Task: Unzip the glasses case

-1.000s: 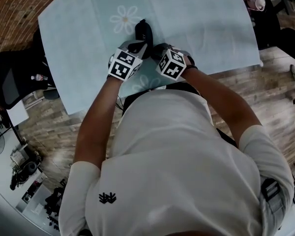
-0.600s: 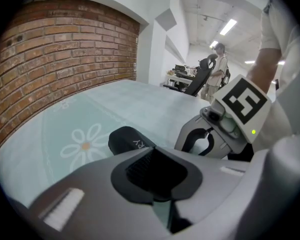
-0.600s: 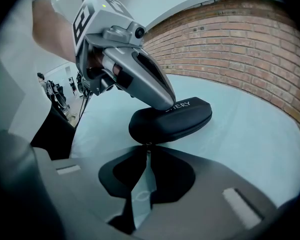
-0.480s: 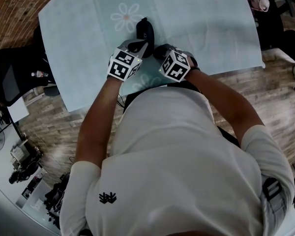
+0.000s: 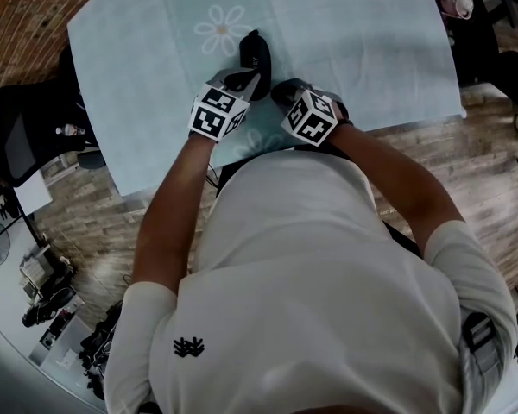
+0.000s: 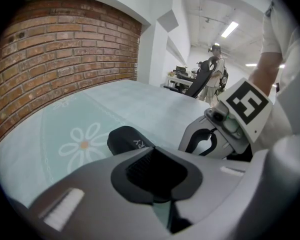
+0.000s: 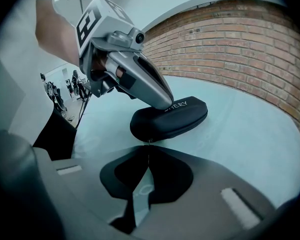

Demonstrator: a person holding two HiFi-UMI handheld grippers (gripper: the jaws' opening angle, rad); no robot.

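Compared with a second ago: left tongs much where they were, closed on nothing, tips pressed down on top of the black oval fabric glasses case to pin it on the pale teal-clothed bench. No real shift of the case. At its near end, tiny metal zip pull pinched in the closed right tongs, drawn slightly back from the case toward the person. Likely meaning: slack taken up, zip barely started, no open seam on show yet.

Around: black office chair well left of the case, off the bench; printed white daisy just left of it; pink cup-like thing far right, well apart. None of these in the way; only the left tongs, lying over the case close to the zip's run.
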